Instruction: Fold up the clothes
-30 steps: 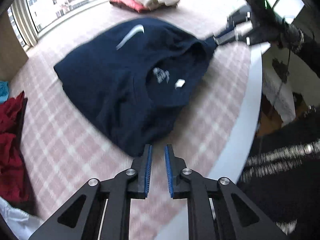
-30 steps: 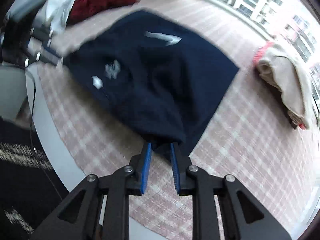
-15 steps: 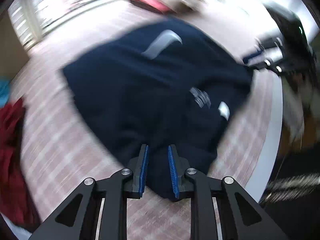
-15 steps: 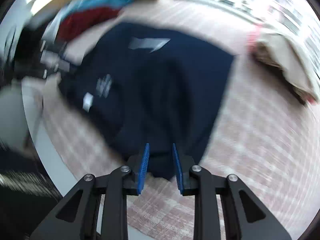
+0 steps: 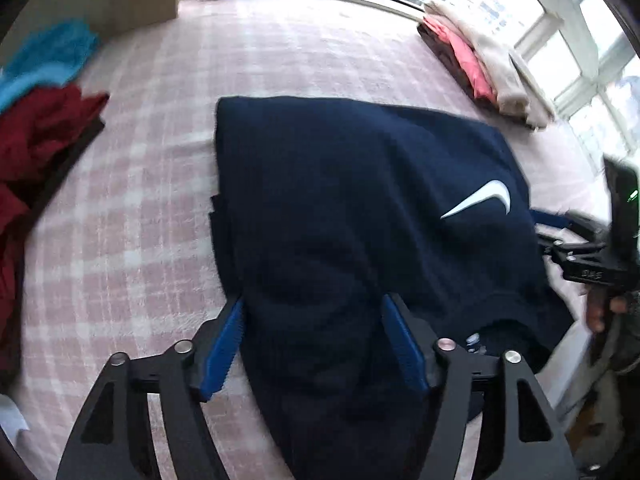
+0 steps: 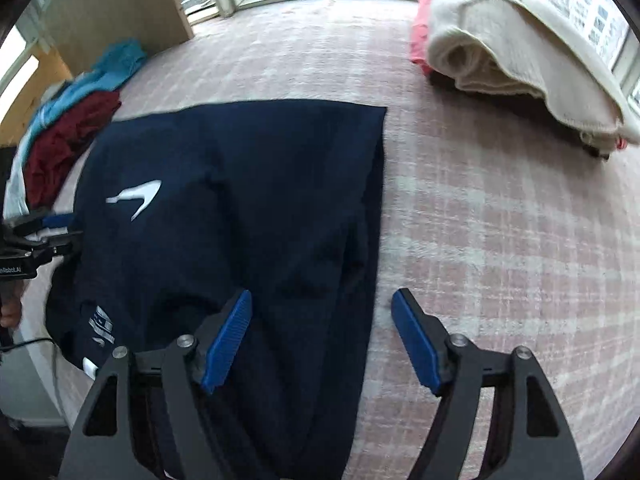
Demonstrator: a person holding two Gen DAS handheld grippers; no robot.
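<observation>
Navy sweatshirt (image 5: 360, 208) lying released near the table's front edge.
Both grippers, left (image 5: 312, 344) and right (image 6: 320, 340), are now gaping wide, having let go.

Both grippers' jaws now spread; navy sweatshirt (image 5: 360, 208) released, folded

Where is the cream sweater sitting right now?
The cream sweater lies folded on a pink garment, upper right in the right wrist view, by the window, apart from the navy sweatshirt.
</observation>
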